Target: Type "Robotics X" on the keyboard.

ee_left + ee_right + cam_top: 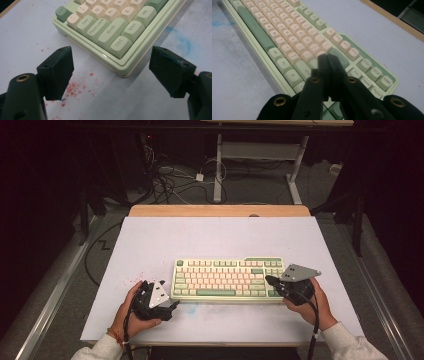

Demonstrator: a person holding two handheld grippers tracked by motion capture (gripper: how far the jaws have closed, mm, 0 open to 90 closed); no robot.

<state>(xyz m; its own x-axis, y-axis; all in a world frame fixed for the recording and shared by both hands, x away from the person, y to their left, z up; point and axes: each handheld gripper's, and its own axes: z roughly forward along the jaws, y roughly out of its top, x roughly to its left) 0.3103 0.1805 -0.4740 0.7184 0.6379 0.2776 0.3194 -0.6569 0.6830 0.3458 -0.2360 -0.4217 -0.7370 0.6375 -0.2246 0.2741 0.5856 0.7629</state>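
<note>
One keyboard lies flat on the counter, a bit nearer the person's edge than the far edge. It is pale green with cream, pink and darker green keys. Its long side runs left to right, and the long green space key is on the side closest to the person. There are two hand-held grippers, one in each hand. The left hand-held gripper sits just off the keyboard's near left corner and points toward it. In the left gripper view its two black jaws are wide apart with nothing between them, and the corner with the Ctrl key shows in the gap ahead. The right hand-held gripper is at the keyboard's right end. In the right gripper view its jaws are pressed together, with nothing held, and the tips are over the keys near the right end; whether they touch a key cannot be told. The counter top is a pale sheet with small red specks near the left corner of the keyboard and a faint blue smear. A strip of wood shows along the far edge. Beyond it the room is dark, with grey floor, a tangle of cables and the white legs of another table.
</note>
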